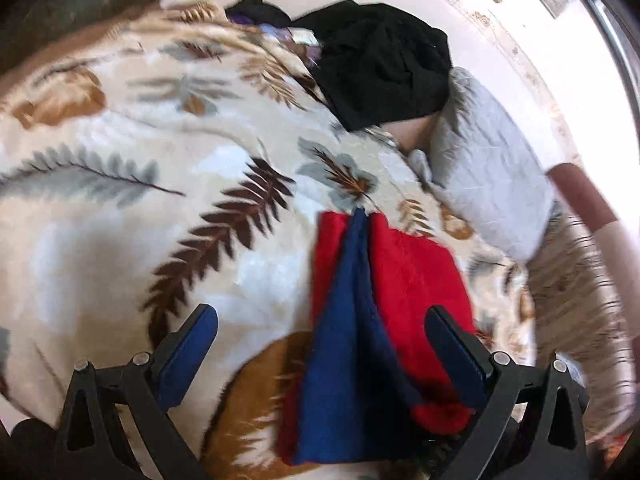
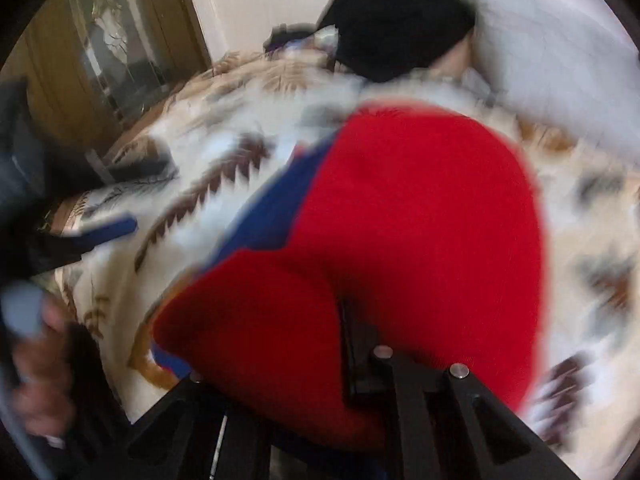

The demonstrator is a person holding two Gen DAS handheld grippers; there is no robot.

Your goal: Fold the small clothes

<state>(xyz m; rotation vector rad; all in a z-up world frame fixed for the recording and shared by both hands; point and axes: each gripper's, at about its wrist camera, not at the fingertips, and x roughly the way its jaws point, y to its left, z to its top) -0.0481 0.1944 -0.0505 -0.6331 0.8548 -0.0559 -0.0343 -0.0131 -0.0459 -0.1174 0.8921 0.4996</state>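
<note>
I've got wide open blanket (image 1: 120, 220) on the bed to the left of the red and blue garment (image 1: 360, 320), nothing lying there. Far end is crowded: a black clothes pile (image 1: 384, 64) beside a grey pillow (image 1: 488, 168). A person's arm (image 1: 600, 216) blocks the right edge.

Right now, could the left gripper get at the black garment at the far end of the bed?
Probably yes. The left gripper is open and holds nothing, and only bare leaf-print blanket lies between it and the black garment, though it sits well across the bed.
</note>
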